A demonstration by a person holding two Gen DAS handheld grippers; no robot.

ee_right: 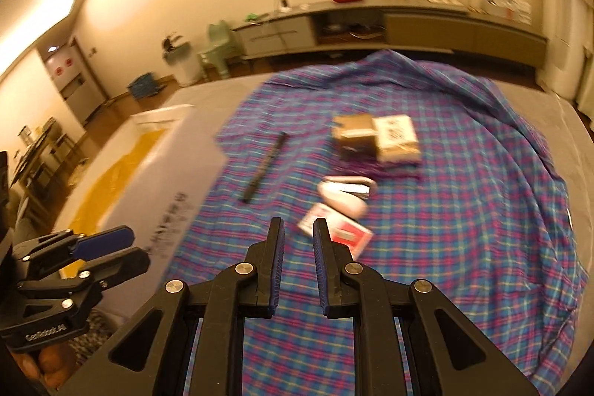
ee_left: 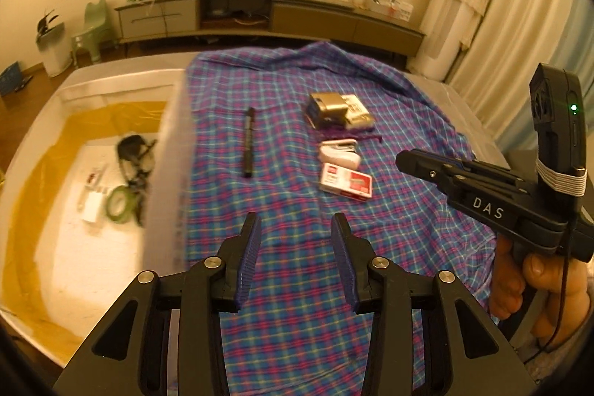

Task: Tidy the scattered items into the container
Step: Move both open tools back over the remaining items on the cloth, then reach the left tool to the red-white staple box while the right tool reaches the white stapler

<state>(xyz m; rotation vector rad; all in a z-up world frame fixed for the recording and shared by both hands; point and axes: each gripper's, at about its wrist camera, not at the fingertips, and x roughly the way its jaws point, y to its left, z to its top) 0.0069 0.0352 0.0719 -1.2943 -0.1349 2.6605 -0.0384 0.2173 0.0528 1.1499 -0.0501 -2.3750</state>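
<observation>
While both claws hang above it, the plaid cloth (ee_left: 297, 247) serves as the landmark for every place below.
Left claw (ee_left: 295, 229): open, a clear gap between its blue pads, nothing between them; it hangs over the near part of the cloth, close to the cloth's left edge.
Right claw (ee_right: 299, 232): jaws drawn close with a narrow gap, nothing between them; over the near middle of the cloth, tips in line with the red-and-white box.
Container (ee_left: 174, 173): a white bin with a yellow lining, just beside the cloth's left edge; blurred in both views.
Already in the container: a green tape roll (ee_left: 118, 203), a small white block (ee_left: 92, 206) and a dark tangled item (ee_left: 135, 151) that cannot be identified.
Black pen (ee_left: 248, 141): flat on the cloth, left of centre, nearest the container of the loose items.
Red-and-white box (ee_left: 346, 185): on the cloth, right of the pen.
White stapler (ee_left: 339, 154): just beyond the red-and-white box.
Gold-and-white carton (ee_left: 339, 110): farther back on the cloth, past the stapler, with something purple at its near edge.
Person's hand (ee_left: 531, 284): gripping the right claw's handle at the cloth's right side.
</observation>
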